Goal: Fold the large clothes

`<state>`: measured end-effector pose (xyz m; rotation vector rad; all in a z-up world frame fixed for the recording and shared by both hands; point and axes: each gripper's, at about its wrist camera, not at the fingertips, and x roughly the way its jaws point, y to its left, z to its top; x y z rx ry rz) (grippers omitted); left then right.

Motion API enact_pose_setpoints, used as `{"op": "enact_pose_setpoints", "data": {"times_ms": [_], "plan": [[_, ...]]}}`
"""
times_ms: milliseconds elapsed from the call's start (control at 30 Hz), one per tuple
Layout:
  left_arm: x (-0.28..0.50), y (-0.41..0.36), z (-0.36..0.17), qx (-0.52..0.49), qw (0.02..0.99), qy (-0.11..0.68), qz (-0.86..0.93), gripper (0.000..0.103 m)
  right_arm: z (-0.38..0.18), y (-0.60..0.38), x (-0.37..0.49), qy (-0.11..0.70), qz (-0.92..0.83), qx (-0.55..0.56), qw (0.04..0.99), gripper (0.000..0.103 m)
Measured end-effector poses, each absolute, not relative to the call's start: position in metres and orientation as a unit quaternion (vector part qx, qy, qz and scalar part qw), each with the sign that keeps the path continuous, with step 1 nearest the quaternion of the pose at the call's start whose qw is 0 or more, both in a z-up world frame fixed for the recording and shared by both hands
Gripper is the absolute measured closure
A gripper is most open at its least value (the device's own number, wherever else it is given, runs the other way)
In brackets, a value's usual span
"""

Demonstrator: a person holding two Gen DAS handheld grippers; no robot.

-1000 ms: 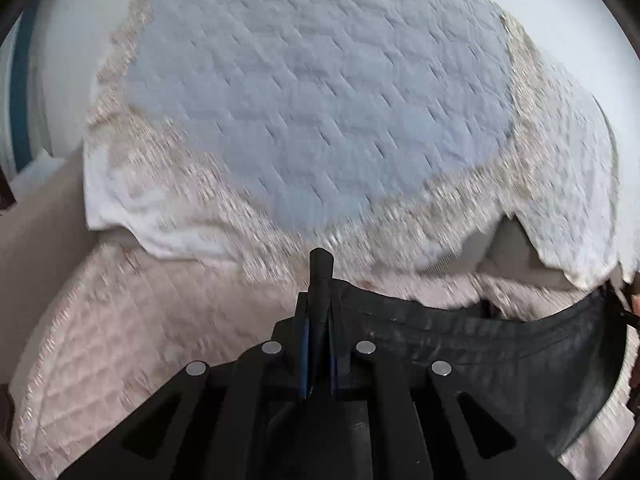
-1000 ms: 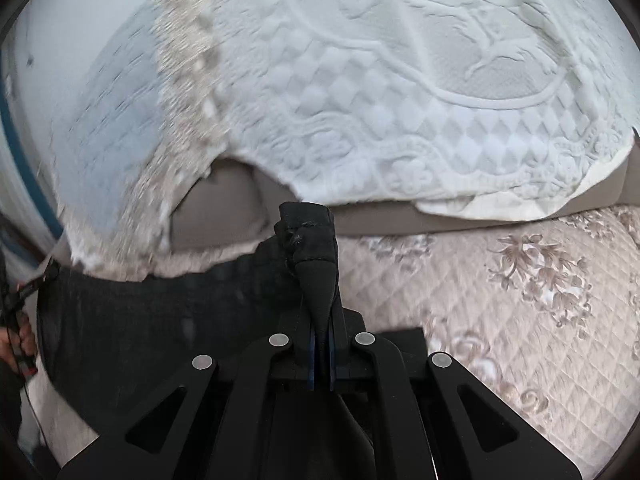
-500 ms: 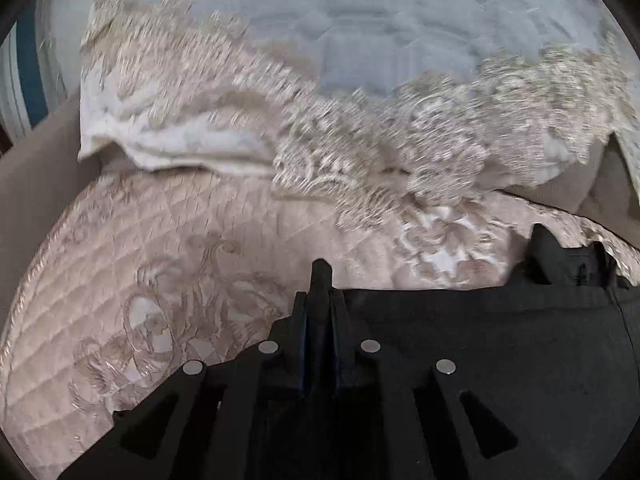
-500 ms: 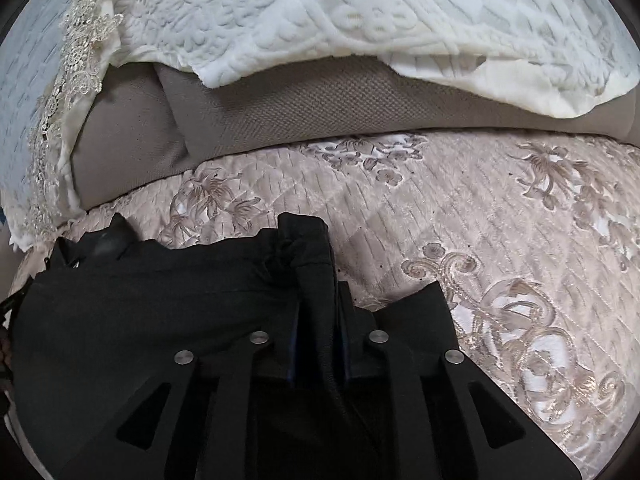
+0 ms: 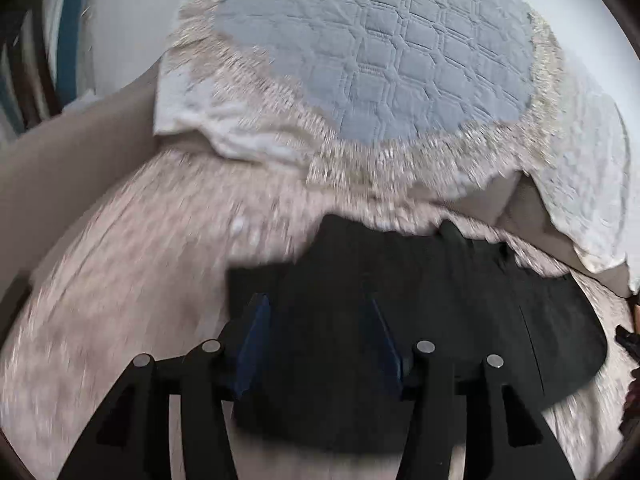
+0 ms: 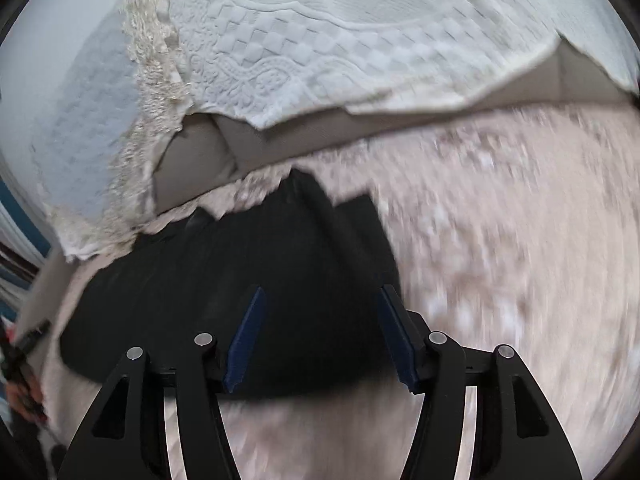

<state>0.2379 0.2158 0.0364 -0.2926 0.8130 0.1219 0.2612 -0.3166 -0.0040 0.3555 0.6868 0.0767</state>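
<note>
A: Two coverings hang over the sofa back: a grey-blue quilted throw (image 5: 384,64) with a lace fringe, and beside it a white embossed cover (image 6: 320,40). Under them the taupe back cushions (image 6: 208,156) show through a gap.

B: And the seat?

A: A pinkish quilted seat cover (image 5: 132,280) with a floral pattern, much blurred in both views. It carries the black garment (image 5: 460,300).

B: Where does the garment lie on it?

A: Toward the back edge of the seat, its far hem just short of the cushions. It spreads flat, with a small raised fold along the far edge. In the right wrist view the same garment (image 6: 240,264) fills the middle and left.

B: Anything in the way?

A: Nothing sits on the cloth itself. At the right edge of the left view something dark shows, too cut off to name.

B: The grippers?

A: The left gripper (image 5: 318,336) has its fingers spread wide, with blue pads (image 5: 254,340) showing, and grips nothing; the garment lies beneath and beyond the tips. The right gripper (image 6: 320,332) is likewise wide apart and empty, over the near edge of the cloth, its right finger by the garment's right edge.
</note>
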Motion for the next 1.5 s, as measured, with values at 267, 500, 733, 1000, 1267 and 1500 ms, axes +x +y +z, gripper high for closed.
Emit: {"op": "enact_pose_setpoints", "data": {"times_ms": [267,500,733,1000,1267,1500], "plan": [[0.182,0.221,-0.009,-0.258,0.855,0.446,0.06,0.04,-0.071,-0.326,0.241,0.387,0.081,0.338,0.854,0.033],[0.209,0.236,-0.021,-0.328,0.837,0.428,0.096,0.034,-0.064,-0.338,0.274,0.357,0.053,0.394,0.845,0.032],[0.229,0.238,-0.029,-0.313,0.844,0.414,0.135,0.038,-0.071,-0.338,0.288,0.352,0.014,0.403,0.845,0.034],[0.235,0.24,-0.014,-0.269,0.852,0.429,0.132,0.082,-0.051,-0.34,0.265,0.355,0.007,0.384,0.852,0.087],[0.173,0.225,0.027,-0.246,0.871,0.418,0.083,0.085,-0.032,-0.339,0.164,0.351,0.021,0.382,0.855,0.088],[0.086,0.214,0.023,-0.234,0.866,0.437,0.069,0.085,-0.054,-0.342,0.094,0.391,-0.009,0.376,0.84,0.086]]}}
